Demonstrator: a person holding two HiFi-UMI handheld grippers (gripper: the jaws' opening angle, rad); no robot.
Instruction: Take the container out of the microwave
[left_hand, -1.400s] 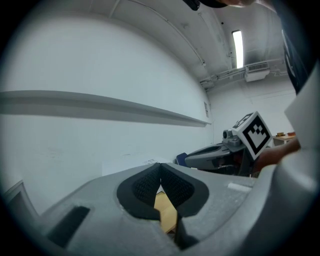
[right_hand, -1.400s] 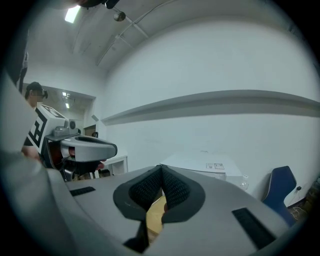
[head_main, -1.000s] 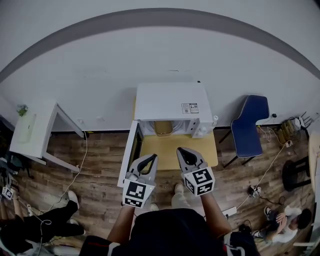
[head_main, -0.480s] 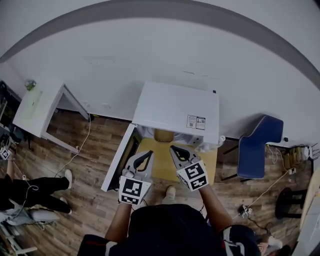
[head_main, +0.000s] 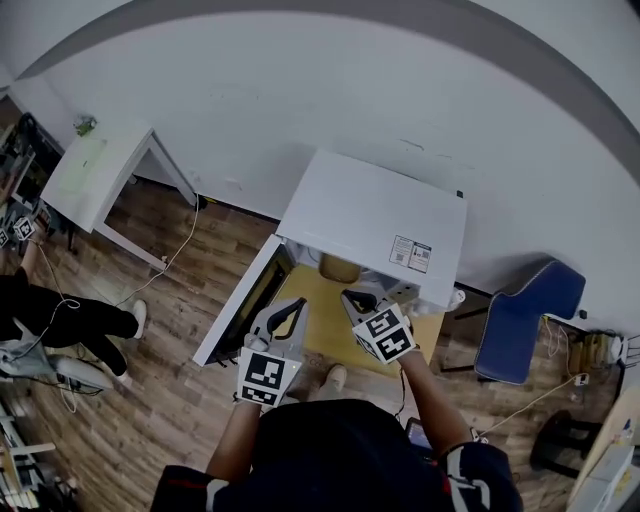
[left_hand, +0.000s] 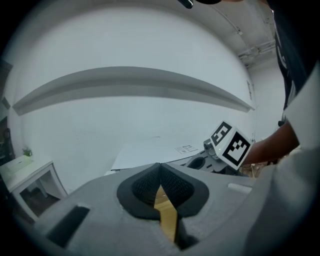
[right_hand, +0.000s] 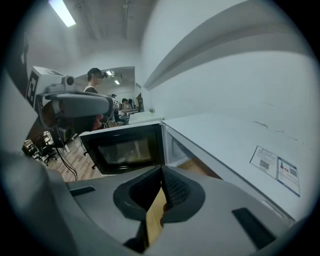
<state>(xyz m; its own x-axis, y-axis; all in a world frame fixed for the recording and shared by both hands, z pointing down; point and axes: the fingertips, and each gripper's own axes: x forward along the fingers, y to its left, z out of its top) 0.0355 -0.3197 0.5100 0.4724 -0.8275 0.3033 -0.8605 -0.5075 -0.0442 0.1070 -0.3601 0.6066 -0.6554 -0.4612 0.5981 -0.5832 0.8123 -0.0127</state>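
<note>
While the left gripper (head_main: 298, 306) and right gripper (head_main: 352, 297) are closed on nothing, a tan rounded container (head_main: 338, 268) sits inside the microwave (head_main: 375, 205).

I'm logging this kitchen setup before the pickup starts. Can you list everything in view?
microwave: one, white, on the table, door swung open
container: one, tan, inside the microwave
table: one, yellow, under the microwave
desk: one, white, far left by the wall
chair: one, blue, right of the table
bystander: one, dark trousers, left edge
left hand-held gripper: grey, shut, over the table
right hand-held gripper: grey, shut, near the microwave's opening
</note>
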